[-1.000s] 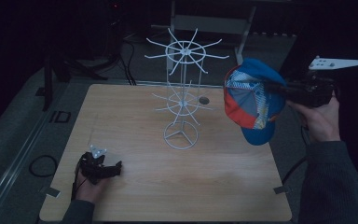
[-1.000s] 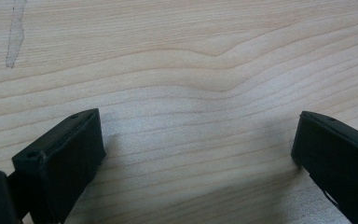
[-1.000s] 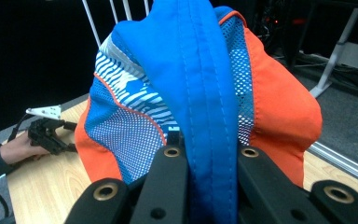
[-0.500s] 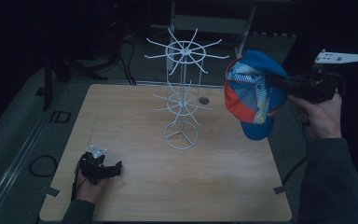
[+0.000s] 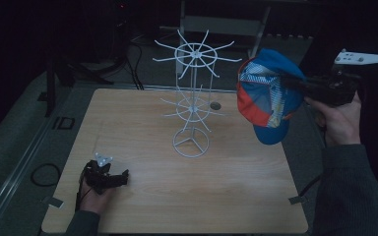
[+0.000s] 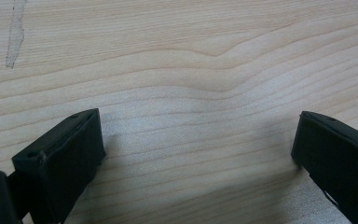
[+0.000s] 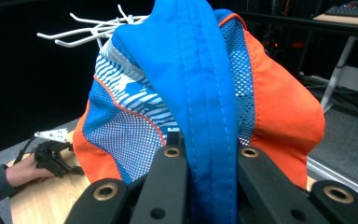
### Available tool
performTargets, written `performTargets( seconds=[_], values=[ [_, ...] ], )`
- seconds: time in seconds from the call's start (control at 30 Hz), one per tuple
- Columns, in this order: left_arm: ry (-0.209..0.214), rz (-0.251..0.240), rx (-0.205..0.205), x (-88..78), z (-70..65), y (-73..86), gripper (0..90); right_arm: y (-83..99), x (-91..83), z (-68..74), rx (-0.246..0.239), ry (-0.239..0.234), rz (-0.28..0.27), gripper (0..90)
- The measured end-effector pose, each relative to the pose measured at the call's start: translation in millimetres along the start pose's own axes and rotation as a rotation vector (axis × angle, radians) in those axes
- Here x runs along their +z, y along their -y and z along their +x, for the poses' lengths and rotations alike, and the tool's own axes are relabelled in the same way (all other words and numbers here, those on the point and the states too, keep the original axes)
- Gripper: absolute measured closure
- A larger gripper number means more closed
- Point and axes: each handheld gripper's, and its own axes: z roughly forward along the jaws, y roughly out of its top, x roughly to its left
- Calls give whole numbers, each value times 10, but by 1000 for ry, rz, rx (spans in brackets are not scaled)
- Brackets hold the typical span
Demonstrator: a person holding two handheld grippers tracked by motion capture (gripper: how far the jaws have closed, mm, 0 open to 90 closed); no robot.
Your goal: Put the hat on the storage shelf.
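A blue, orange and white mesh cap (image 5: 263,98) hangs in the air at the right, beside the top of a white wire hook rack (image 5: 193,98) that stands mid-table. My right gripper (image 5: 289,79) is shut on it. In the right gripper view the jaws pinch the cap's blue band (image 7: 207,116), and the rack's hooks (image 7: 98,29) show behind the cap (image 7: 135,126). My left gripper (image 5: 119,178) rests on the wooden table (image 5: 128,123) at the front left. Its fingers (image 6: 70,149) stand wide open over bare wood.
A small dark round hole (image 5: 215,105) sits in the table just right of the rack. Cables and dark stands lie on the floor behind and left of the table. The person's left hand (image 7: 23,170) with its gripper shows beyond the cap.
The right gripper and the cap have risen slightly beside the rack. The left gripper has stayed where it was.
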Motion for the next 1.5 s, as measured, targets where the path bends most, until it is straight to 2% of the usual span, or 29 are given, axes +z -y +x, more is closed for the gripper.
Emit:
performTargets(
  seconds=[0.63,0.83,1.0,1.2,1.4,1.5],
  values=[
    [0,0,1,0,1,1,27,-91,-24,44,-1,-15,-64,879],
    [0,-1,0,0,0,0,27,-160,-6,49,3,-19,-87,878],
    [0,1,2,-1,1,0,27,-238,57,78,-6,-39,-103,878],
    [0,2,1,-1,1,0,27,-288,38,112,-13,-48,-122,878],
    [0,3,5,-2,3,0,27,-243,204,72,4,-51,-87,878],
    [1,4,5,-3,4,0,27,-170,325,-3,28,-61,-74,876]
  ],
)
